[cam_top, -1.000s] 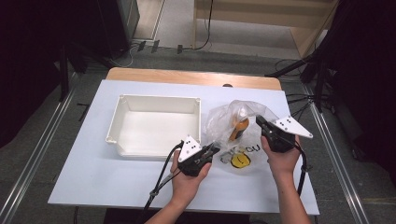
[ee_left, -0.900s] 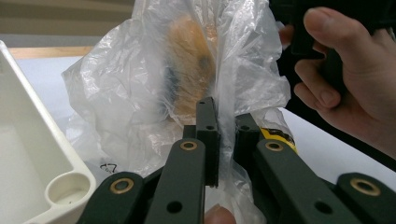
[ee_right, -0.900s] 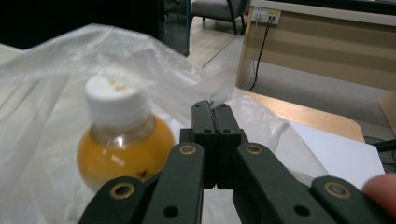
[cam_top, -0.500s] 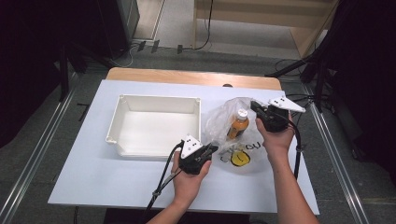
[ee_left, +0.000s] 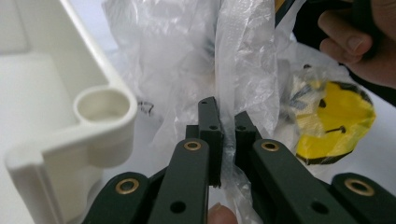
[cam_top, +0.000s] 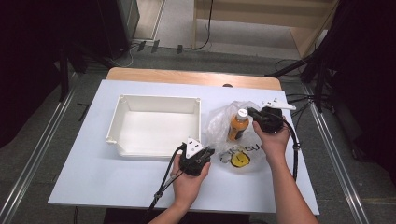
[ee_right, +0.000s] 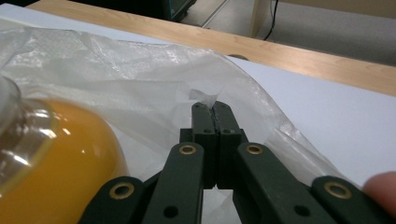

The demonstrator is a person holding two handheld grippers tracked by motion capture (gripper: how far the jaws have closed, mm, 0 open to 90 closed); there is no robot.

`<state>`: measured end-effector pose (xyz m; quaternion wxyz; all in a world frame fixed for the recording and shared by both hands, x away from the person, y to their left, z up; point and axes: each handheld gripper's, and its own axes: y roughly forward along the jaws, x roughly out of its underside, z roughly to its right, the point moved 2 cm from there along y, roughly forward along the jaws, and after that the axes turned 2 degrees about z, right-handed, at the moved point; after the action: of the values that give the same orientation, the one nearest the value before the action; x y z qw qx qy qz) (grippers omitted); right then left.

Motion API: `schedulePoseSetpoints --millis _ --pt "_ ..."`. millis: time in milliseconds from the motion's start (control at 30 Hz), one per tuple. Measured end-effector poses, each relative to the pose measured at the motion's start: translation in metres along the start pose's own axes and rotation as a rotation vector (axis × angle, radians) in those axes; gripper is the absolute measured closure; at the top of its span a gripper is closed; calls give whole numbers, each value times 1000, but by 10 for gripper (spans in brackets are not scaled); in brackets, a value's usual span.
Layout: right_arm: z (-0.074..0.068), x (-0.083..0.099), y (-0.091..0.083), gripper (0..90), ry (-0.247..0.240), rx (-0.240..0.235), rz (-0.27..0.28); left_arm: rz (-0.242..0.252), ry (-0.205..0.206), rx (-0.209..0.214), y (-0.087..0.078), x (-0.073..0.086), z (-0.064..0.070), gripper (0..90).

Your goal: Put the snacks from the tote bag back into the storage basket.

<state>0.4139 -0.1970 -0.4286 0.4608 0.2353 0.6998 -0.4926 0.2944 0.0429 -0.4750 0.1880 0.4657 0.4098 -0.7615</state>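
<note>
1. White tray (cam_top: 154, 125): sits on the left half of the white table top (cam_top: 93, 177), open side up; position matches both earlier frames. In the left gripper view its rounded corner post (ee_left: 102, 105) stands just beside the bag.
2. Left gripper (cam_top: 209, 153): held low near the tray's front right corner, at the bag's left edge. Its jaws are clamped on a fold of the clear plastic bag (ee_left: 243, 84), with film pinched between them. Placement is unchanged from 1.0 s ago.
3. Clear plastic bag (cam_top: 233, 140): lies right of the tray, touching or nearly touching its right wall. A yellow smiley print (cam_top: 239, 159) shows on its near side. The bag mouth is stretched wider than 1.0 s ago.
4. Orange bottle (cam_top: 237, 125): white cap, stands tilted inside the bag, between the 2 grippers. It appears more exposed than in the earliest frame.
5. Right gripper (cam_top: 252, 112): jaws pressed together on the bag's upper edge (ee_right: 205, 98). It has moved away from the person, toward the far right of the bag, compared with 1.0 s ago, and slightly farther than 0.5 s ago.
6. Surface: white sheet over a wooden table (cam_top: 196, 77), whose far edge is bare.
7. Room: grey floor (cam_top: 177, 28), metal rails (cam_top: 32, 158) on both sides, cables (cam_top: 205, 28) and a wooden shelf unit (cam_top: 261, 14) beyond, dark curtains at the sides.
</note>
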Motion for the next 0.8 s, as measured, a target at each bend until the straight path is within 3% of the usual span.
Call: schedulePoseSetpoints --millis 100,400,567,633,800 --pt "0 6 2 900 1 -3 -19 -52 1 3 2 4 0 883" --pt "9 39 12 900 56 35 -104 -118 47 -28 -2 10 -3 886" --pt "12 52 15 895 59 61 -135 -162 51 -6 0 13 -4 888" --pt "14 54 10 852 78 53 -122 -162 45 -6 0 13 -4 887" --pt "8 45 -26 663 71 -10 6 -153 59 -8 0 14 -3 883"
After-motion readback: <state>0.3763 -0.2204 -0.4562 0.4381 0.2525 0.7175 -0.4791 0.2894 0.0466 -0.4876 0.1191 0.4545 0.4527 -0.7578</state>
